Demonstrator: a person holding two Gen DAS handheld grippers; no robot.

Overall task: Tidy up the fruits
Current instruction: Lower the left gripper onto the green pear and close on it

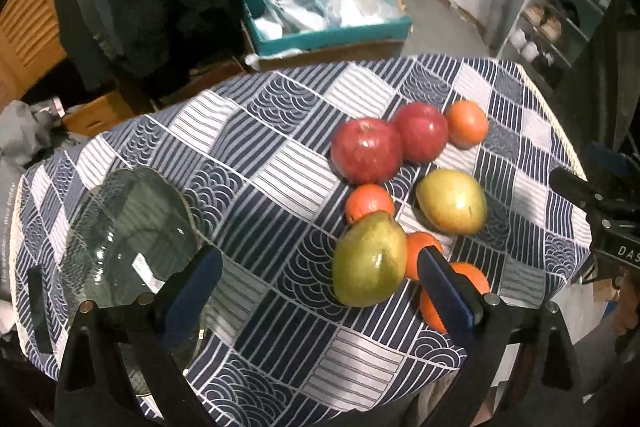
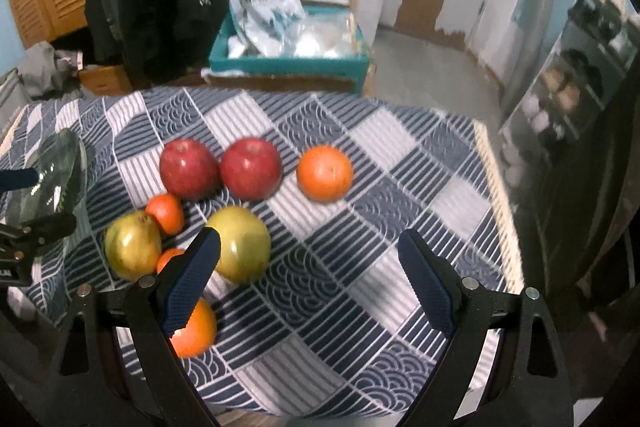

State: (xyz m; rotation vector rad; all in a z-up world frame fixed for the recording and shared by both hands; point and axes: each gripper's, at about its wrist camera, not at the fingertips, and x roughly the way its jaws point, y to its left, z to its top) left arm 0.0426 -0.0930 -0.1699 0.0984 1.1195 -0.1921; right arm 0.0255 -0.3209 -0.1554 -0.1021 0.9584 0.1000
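Your left gripper (image 1: 320, 267) and right gripper (image 2: 310, 263) both gape wide and empty over the blue-and-white patterned tablecloth (image 1: 280, 155), where red apples (image 1: 366, 149), green-yellow pears (image 1: 370, 261) and oranges (image 2: 325, 173) cluster beside a clear scalloped glass plate (image 1: 128, 235).

The right gripper (image 2: 310, 279) hangs over the bench (image 2: 400, 163) with its fingers (image 2: 426, 283) wide apart and nothing between them. Two red apples (image 2: 188, 169) sit side by side, an orange (image 2: 325, 173) just right of them. Nearer lie two green pears (image 2: 242, 249), two small tangerines (image 2: 165, 213) and another orange (image 2: 196, 331) partly behind the left finger. A glass bowl (image 2: 52, 179) sits at far left.
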